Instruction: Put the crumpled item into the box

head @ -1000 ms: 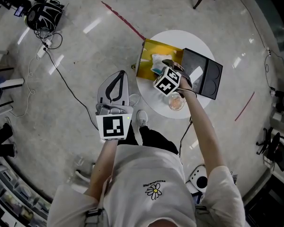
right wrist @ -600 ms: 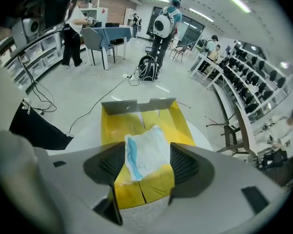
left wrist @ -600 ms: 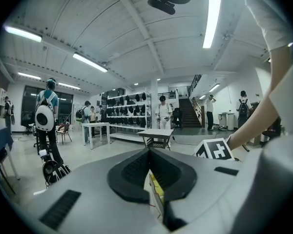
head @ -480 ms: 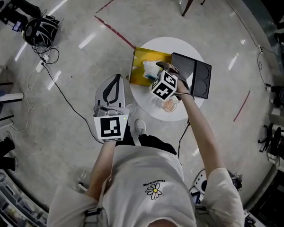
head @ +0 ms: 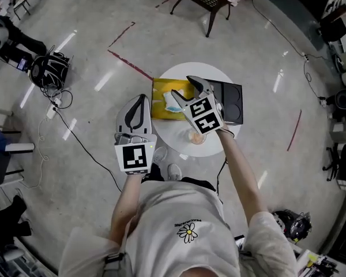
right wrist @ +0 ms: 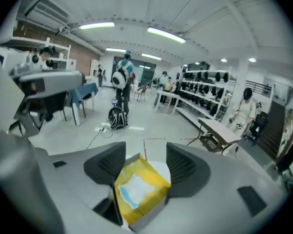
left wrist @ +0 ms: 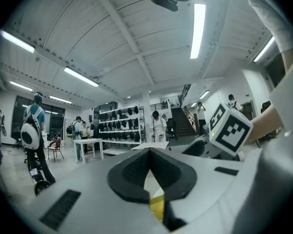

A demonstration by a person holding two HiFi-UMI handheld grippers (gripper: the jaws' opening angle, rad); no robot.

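Left gripper [left wrist: 149,152] is hanging pinched shut and empty; right gripper [right wrist: 146,164] is hovering, jaws spread wide, over the crumpled white-and-blue wad [right wrist: 133,194] lying inside the open yellow cardboard box [right wrist: 157,178] on a round white table [head: 170,133].

**On and around the round table**

The box [head: 160,91] stands at the left edge of the table [head: 173,136], with the crumpled item [head: 172,101] inside it. A tray [head: 230,100] lies at the right edge. A cup [head: 196,136] stands toward the front edge. The right gripper [head: 184,90] hangs over the box, and the left gripper [head: 139,100] is off the table's left side.
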